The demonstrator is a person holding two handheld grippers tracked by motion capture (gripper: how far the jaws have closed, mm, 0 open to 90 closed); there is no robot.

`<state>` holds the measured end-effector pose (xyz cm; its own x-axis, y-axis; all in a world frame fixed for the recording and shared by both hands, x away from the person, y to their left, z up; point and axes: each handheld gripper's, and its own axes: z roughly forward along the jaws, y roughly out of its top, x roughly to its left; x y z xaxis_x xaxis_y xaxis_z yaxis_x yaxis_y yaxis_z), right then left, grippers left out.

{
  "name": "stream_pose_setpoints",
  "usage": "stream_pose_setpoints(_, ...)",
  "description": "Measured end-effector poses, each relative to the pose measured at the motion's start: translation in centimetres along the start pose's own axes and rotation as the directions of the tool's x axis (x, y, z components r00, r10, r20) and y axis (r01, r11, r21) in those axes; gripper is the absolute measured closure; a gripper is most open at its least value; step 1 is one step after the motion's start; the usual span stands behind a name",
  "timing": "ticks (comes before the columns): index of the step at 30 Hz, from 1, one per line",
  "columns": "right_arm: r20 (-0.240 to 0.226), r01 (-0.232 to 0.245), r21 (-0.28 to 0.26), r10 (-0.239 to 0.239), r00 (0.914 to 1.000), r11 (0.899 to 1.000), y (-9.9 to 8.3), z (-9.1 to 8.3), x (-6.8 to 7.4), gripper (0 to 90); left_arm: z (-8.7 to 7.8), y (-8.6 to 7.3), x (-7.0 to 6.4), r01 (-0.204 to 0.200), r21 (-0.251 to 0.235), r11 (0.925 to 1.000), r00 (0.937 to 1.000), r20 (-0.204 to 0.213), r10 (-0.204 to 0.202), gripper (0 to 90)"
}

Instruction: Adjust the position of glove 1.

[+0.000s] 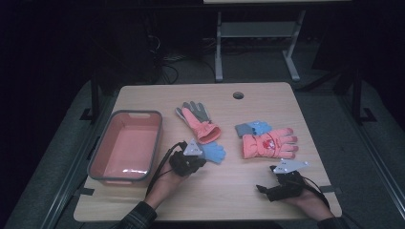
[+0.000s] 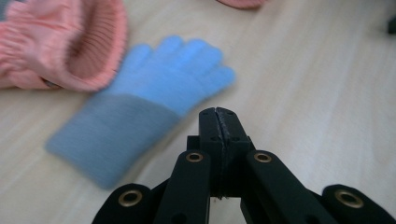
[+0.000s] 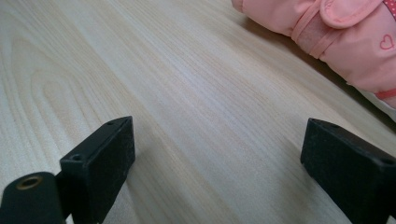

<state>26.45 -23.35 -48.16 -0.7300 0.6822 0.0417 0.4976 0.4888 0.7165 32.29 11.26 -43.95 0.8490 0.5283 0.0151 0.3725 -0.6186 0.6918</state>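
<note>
- The left gripper [image 2: 218, 114] sits low and close, with its two black jaws pressed tight together and nothing between them.
- Its tip is just beside the blue glove [image 2: 154, 100], near the glove's fingers, but does not touch it.
- The blue glove lies flat on the wooden table [image 2: 317, 84]. In the left gripper view its long side runs on a slant: the grey-blue cuff is nearer and to the left, and the fingers point away and to the right.
- In the high view the blue glove [image 1: 213, 151] is near the middle of the table, with its fingers pointing right.
- The right gripper [image 3: 219, 154] has its jaws spread wide over bare wood, holding nothing.
- A bit farther off is the pink ski glove [image 3: 336, 37] with a little heart on it.
- Farther back lie a pink and grey glove [image 1: 198, 120] and another small blue glove [image 1: 253, 128].
- On the left side stands a pink tub [image 1: 138, 114].
</note>
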Motion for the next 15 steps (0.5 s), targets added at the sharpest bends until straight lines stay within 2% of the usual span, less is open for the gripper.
stream_pose_setpoints(7,0.0,0.0,0.0,0.0,1.0,1.0,0.0,0.0,0.0,9.2,0.5,1.0,1.5,0.022,-0.012,0.9997,0.9992,-0.034,-0.022,89.6)
stream_pose_setpoints(11,0.0,0.0,0.0,0.0,1.0,1.0,0.0,0.0,0.0,9.2,1.3,1.2,2.4,0.034,-0.004,0.9994,0.9982,-0.05,-0.034,89.6)
stream_pose_setpoints(15,0.0,0.001,0.0,-0.001,1.0,1.0,0.0,0.0,0.0,9.3,2.1,1.2,3.2,0.046,0.011,0.9989,0.9978,-0.049,-0.045,89.6)
